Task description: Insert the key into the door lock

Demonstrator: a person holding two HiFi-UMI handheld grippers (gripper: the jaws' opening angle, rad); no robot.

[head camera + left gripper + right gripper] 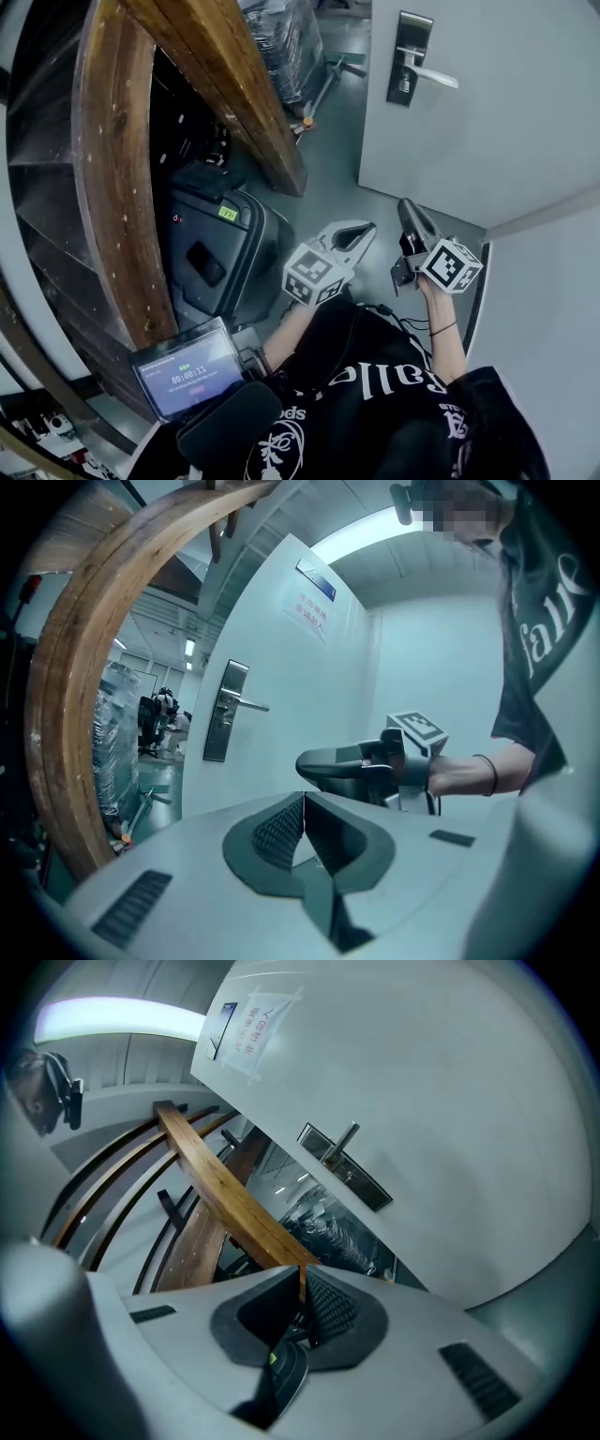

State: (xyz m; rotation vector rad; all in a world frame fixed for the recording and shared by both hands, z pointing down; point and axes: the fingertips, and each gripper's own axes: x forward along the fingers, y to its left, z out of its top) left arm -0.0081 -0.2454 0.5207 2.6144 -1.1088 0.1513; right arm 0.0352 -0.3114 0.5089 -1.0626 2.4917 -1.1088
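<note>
The pale door [506, 112] stands at the top right, with a dark lock plate [410, 56] and a silver lever handle [433, 75]. The lock plate also shows in the left gripper view [225, 710] and the right gripper view [347, 1168]. My left gripper [367, 228] [302, 797] is shut, with nothing seen between its pads. My right gripper [405, 204] [302, 1269] is shut too and points toward the door, well short of the lock. It also appears in the left gripper view [305, 761]. No key shows in any view. A dark shape with a green mark [281, 1363] sits behind the right tips; I cannot identify it.
A curved wooden frame [117, 187] and a slanted beam [234, 84] fill the left. A black suitcase [220, 248] stands on the grey floor below them. A lit tablet screen [187, 370] sits at the lower left. A pale wall [553, 309] runs along the right.
</note>
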